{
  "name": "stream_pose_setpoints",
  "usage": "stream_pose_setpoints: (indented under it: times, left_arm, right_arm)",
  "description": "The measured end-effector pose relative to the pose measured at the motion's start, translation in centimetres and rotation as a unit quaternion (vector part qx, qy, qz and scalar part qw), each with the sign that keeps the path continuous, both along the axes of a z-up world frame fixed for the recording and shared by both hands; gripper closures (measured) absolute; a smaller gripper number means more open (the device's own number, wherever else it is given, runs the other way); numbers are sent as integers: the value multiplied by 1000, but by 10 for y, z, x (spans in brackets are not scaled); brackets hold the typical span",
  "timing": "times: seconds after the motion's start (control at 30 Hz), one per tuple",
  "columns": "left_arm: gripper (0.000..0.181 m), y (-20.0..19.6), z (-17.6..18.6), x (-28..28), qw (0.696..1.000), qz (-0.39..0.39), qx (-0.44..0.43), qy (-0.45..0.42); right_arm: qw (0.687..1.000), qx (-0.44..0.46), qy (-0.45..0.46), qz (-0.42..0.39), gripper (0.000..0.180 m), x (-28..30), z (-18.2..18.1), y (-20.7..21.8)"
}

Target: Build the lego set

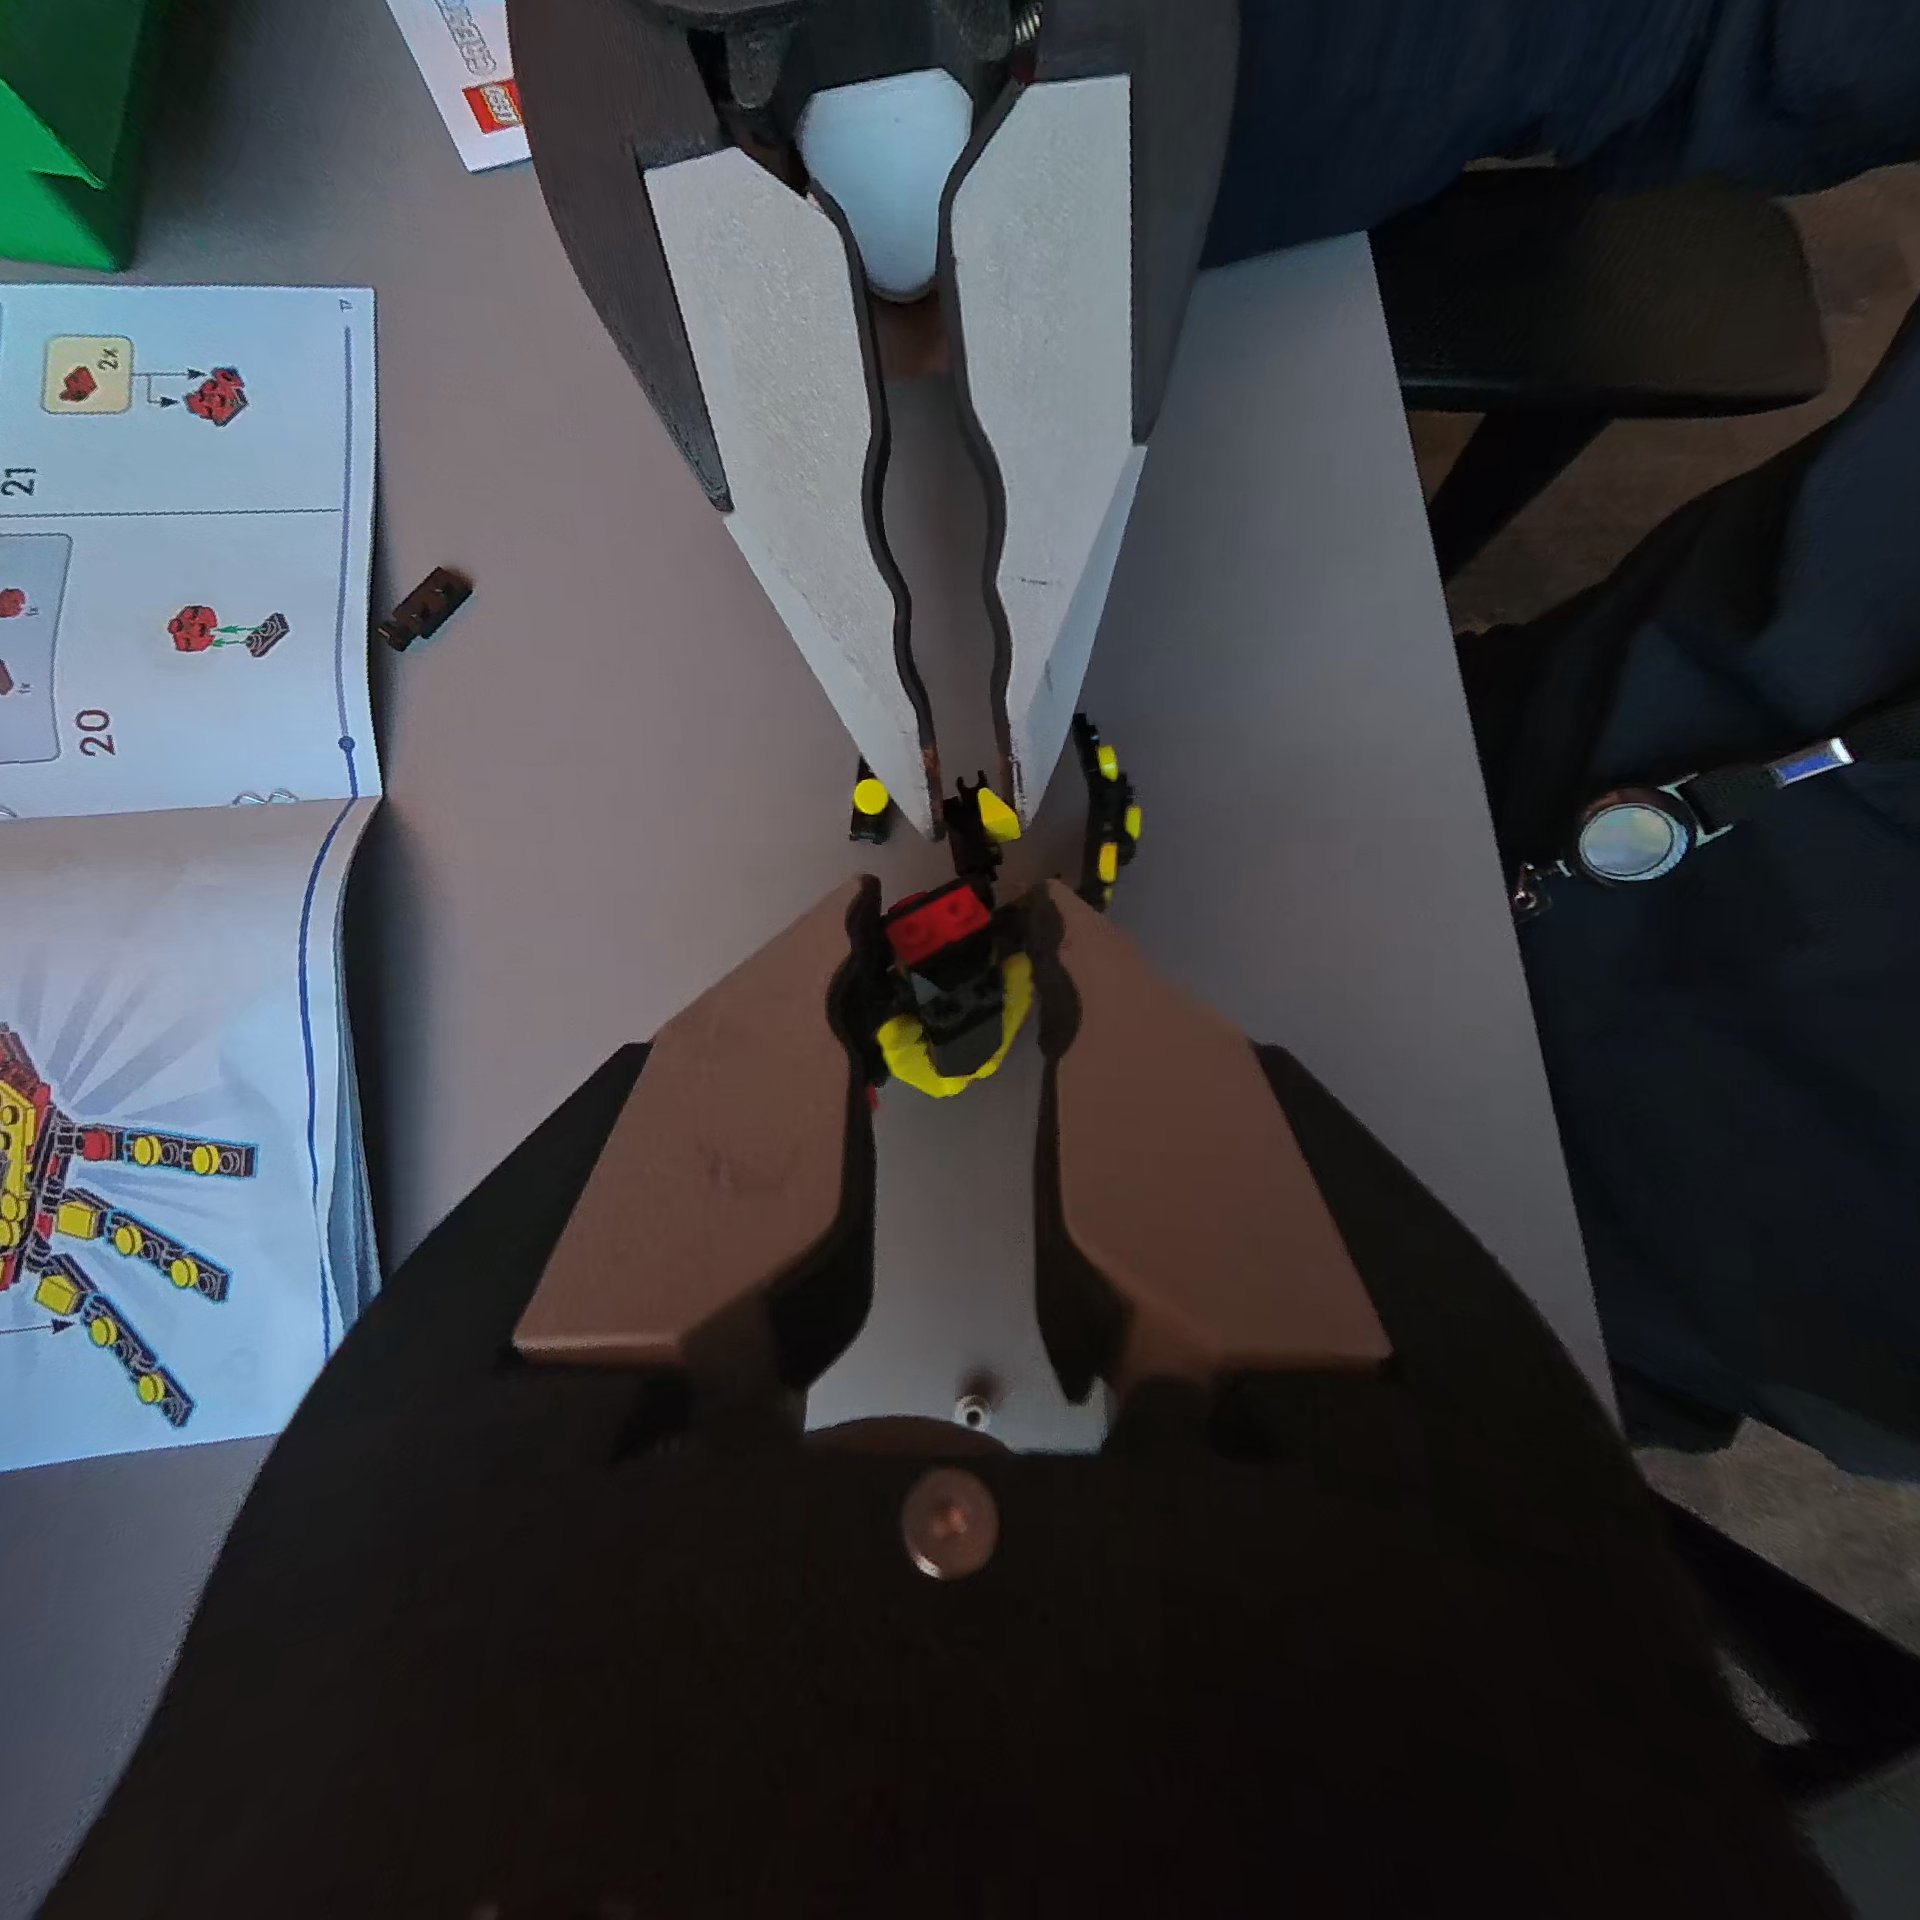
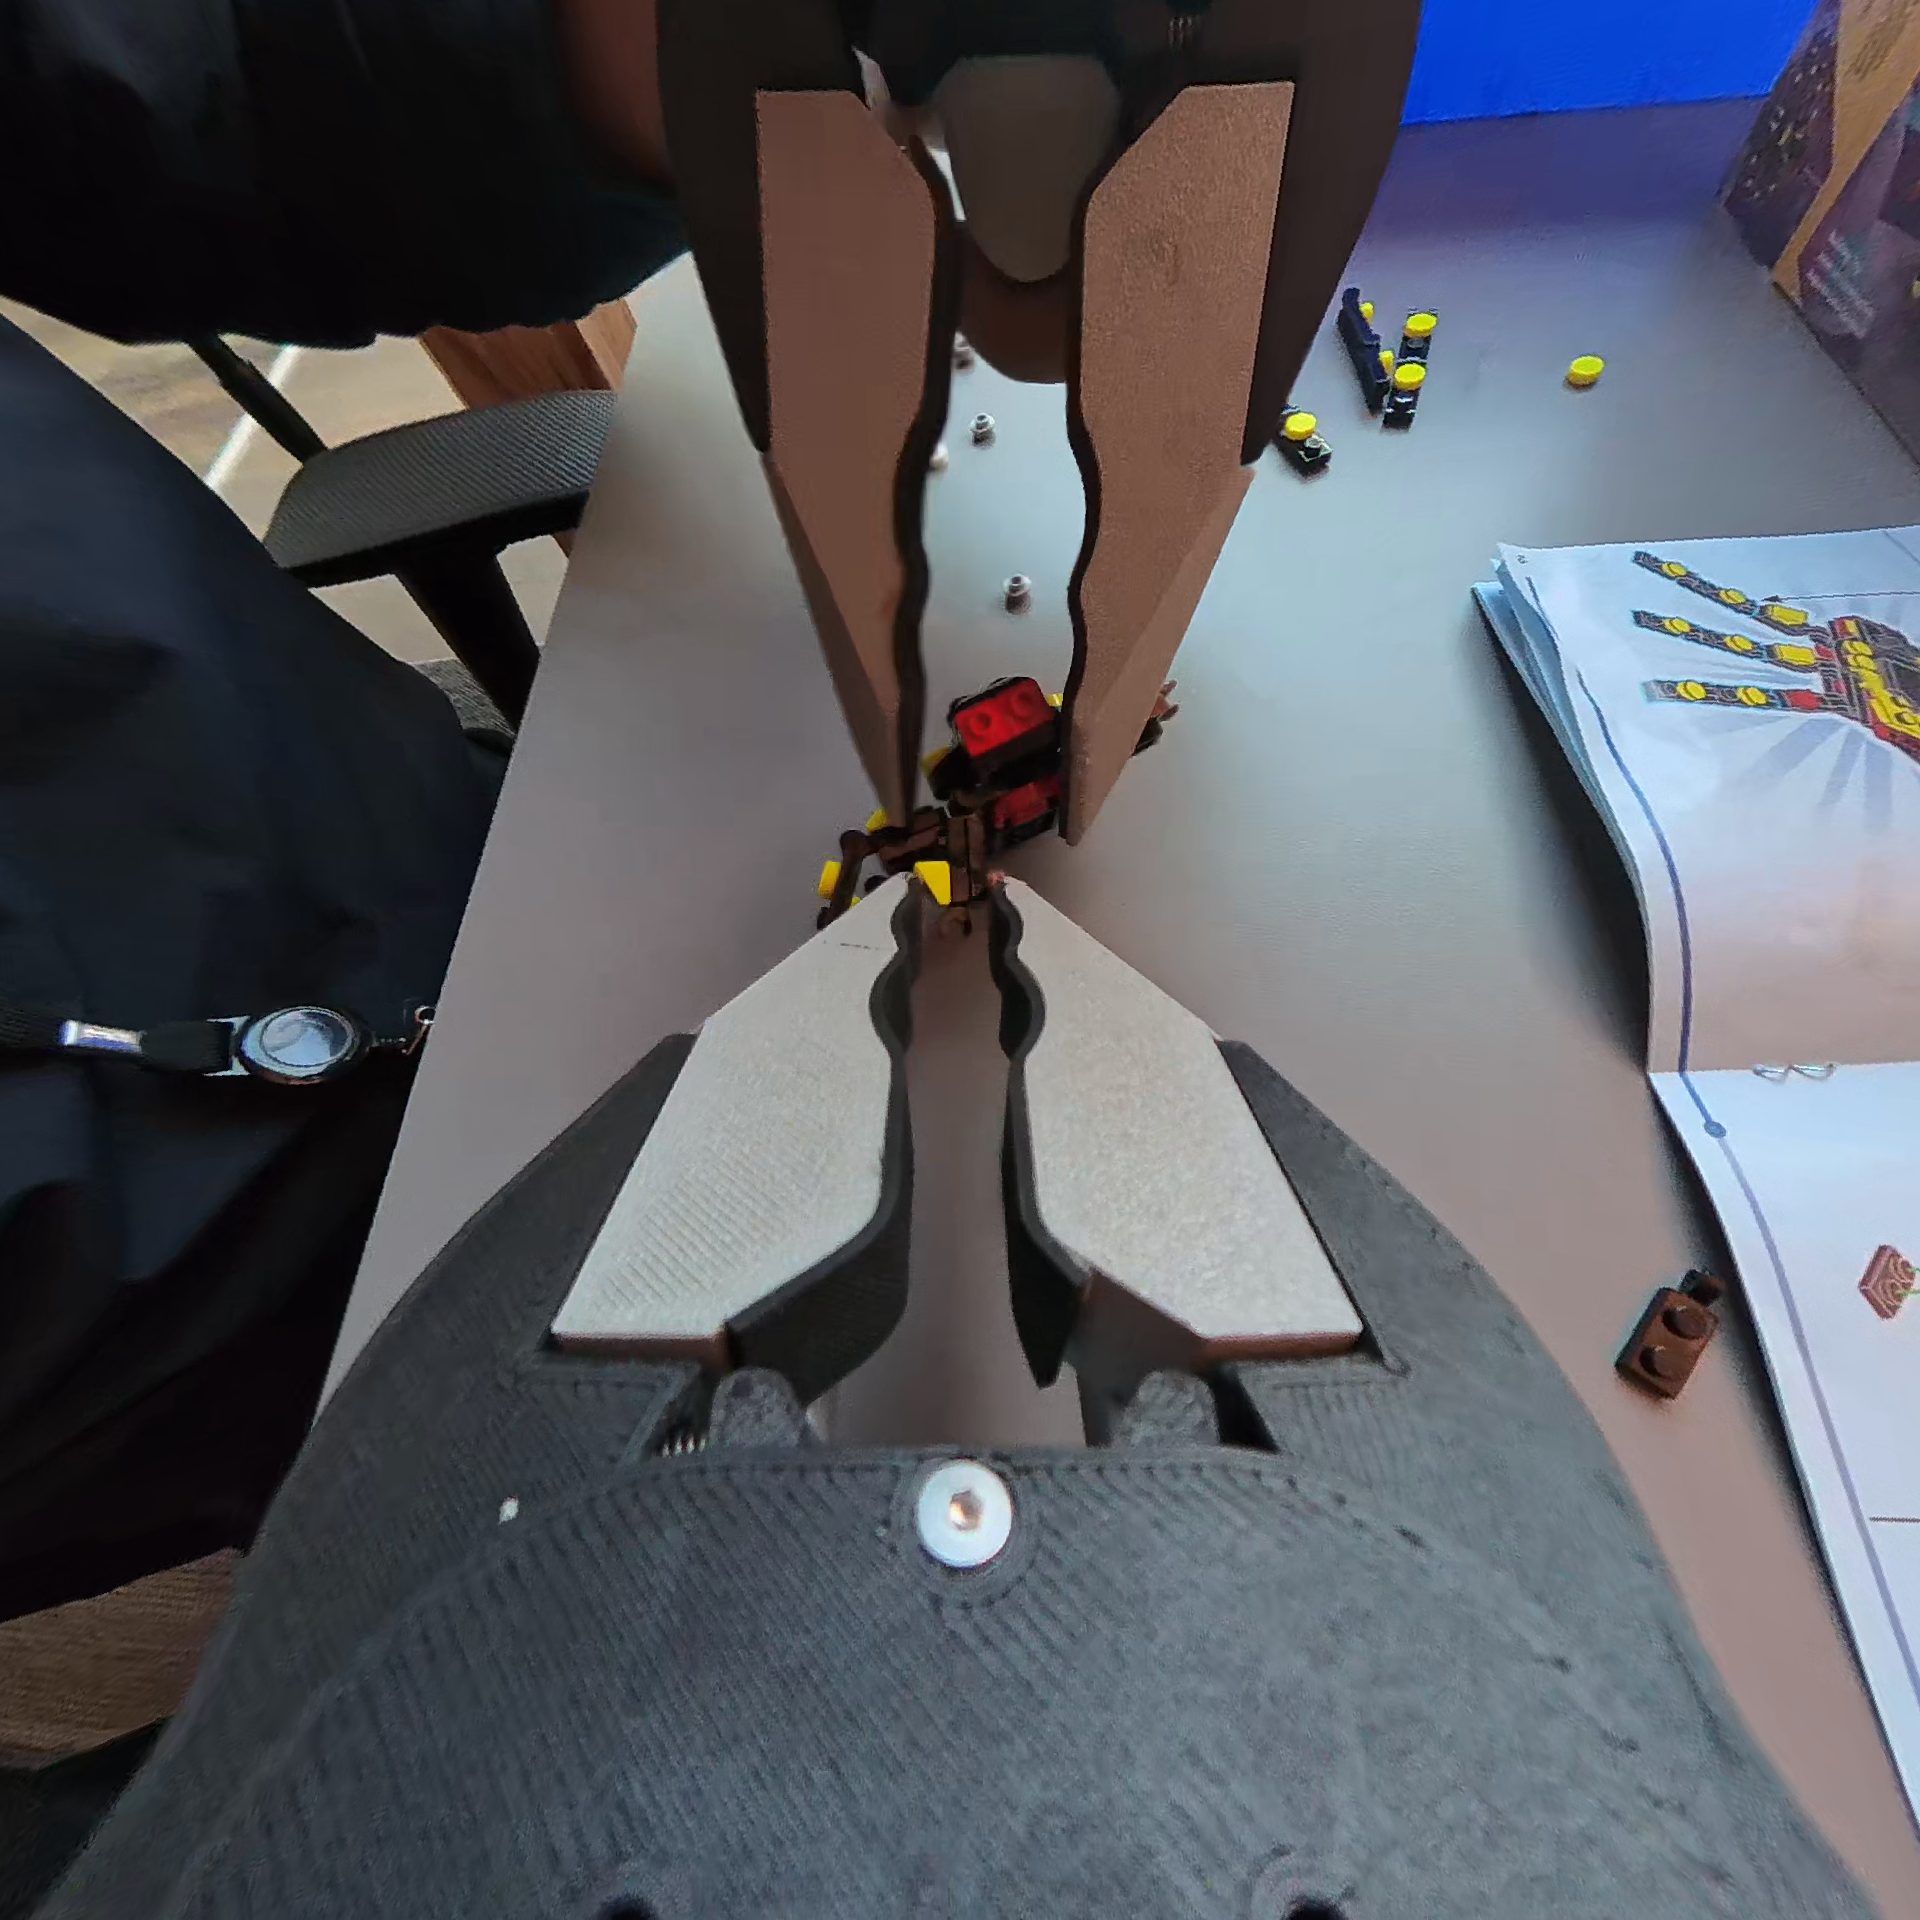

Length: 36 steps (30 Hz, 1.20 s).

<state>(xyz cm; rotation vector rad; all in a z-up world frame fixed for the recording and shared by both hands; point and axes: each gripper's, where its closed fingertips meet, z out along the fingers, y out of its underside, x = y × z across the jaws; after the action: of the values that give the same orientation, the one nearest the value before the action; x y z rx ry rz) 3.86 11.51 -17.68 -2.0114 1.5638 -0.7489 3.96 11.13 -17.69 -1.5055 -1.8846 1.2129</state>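
Observation:
My left gripper (image 1: pixel 958 891), with brown pads, is shut on the partly built spider body (image 1: pixel 951 982), made of red, black and yellow bricks, and holds it over the grey table (image 1: pixel 623 831). My right gripper (image 2: pixel 953 885), with grey pads, faces it tip to tip and is shut on a black leg piece with a yellow slope (image 2: pixel 935 873). The leg piece (image 1: pixel 982 816) touches the body's front end. In the right wrist view the left gripper (image 2: pixel 987 826) grips the red-topped body (image 2: pixel 1000 722). The right gripper (image 1: pixel 975 821) reaches in from the top of the left wrist view.
An open instruction booklet (image 1: pixel 177 727) (image 2: pixel 1766 831) lies beside the work. A small brown plate (image 1: pixel 426 608) (image 2: pixel 1668 1340) lies near it. Black legs with yellow studs (image 2: pixel 1382 358) (image 1: pixel 1107 821), a yellow stud (image 2: pixel 1584 369), a box (image 2: pixel 1839 187) and a green box (image 1: pixel 62 135) are around. A person in dark clothes sits at the table edge (image 2: pixel 499 831). Both grippers' tips are close together, under 4 cm apart.

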Motion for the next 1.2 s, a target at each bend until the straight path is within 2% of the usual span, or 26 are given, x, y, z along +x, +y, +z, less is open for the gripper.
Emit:
stream_pose_setpoints:
  times: [0.03, 0.13, 0.23, 0.27, 0.3, 0.43, 0.5, 0.7, 0.8, 0.97, 1.07, 1.2]
  left_arm:
    - [151, -1, 1, 1, 1000, 4, -5, -4]
    - [152, -1, 5, 3, 1000, 13, -12, -15]
    - [161, -1, 13, 6, 999, 12, -11, -33]
    - [176, -3, 17, 8, 999, 3, -11, -44]
    - [178, -2, 19, 8, 999, 7, -1, -48]
    - [176, -2, 16, 7, 999, 18, 5, -47]
    - [166, -3, 11, 7, 999, 25, 2, -41]
    - [170, -1, 7, 13, 996, 45, 40, -58]
    - [170, -1, 6, 11, 993, 65, 53, -79]
    - [170, 2, 3, 5, 986, 83, 105, -94]
    - [170, 1, 3, 4, 980, 66, 162, -92]
    - [170, 2, 5, 0, 976, 64, 181, -103]
  right_arm:
    - [1000, 4, 2, -1, 171, 0, 1, 0]
    - [1000, 0, 19, 5, 171, 0, 7, -2]
    - [999, 7, 37, 8, 172, 0, 15, -3]
    - [999, 16, 41, 4, 172, 0, 16, -2]
    - [999, 25, 43, 0, 173, 1, 17, 0]
    - [998, 41, 53, -8, 173, 0, 21, 2]
    - [998, 43, 53, -10, 173, -2, 20, 2]
    - [997, 48, 52, -15, 173, -2, 19, 4]
    - [998, 49, 39, -28, 161, 2, 17, 12]
    - [996, 48, 39, -69, 156, 20, 22, 36]
    - [995, 14, 46, -85, 152, 31, 25, 45]
    - [996, -10, 13, -87, 148, 43, 7, 39]
